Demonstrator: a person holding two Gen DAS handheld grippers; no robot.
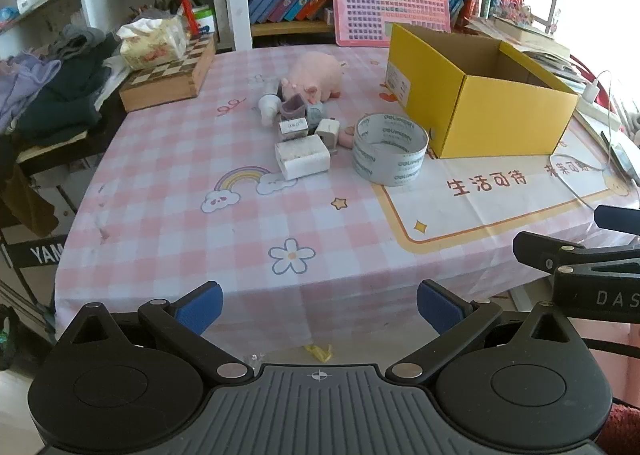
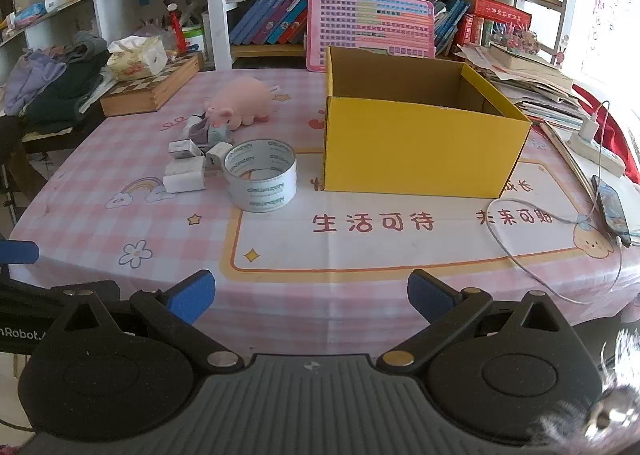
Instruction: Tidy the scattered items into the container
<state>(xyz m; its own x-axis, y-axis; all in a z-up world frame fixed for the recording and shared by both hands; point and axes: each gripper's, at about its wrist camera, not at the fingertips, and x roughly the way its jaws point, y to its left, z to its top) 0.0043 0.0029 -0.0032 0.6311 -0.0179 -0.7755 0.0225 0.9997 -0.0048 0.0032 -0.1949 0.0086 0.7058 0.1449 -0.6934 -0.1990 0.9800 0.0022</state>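
Both claws, left gripper (image 1: pixel 319 305) and right gripper (image 2: pixel 311 293), gape empty; tape roll (image 2: pixel 260 175), frame centre-left, looks light, rigid; pinch across its wall, then yellow box (image 2: pixel 420 151).

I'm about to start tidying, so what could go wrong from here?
The small items sit bunched against the pink plush pig, so wide-open jaws may knock neighbours aside. The tape roll stands close to the yellow box, leaving little room. The white cable could snag the right gripper.

Tape roll (image 2: pixel 260 175) left of box (image 2: pixel 420 151) (toy pig (image 2: pixel 240 101) behind).
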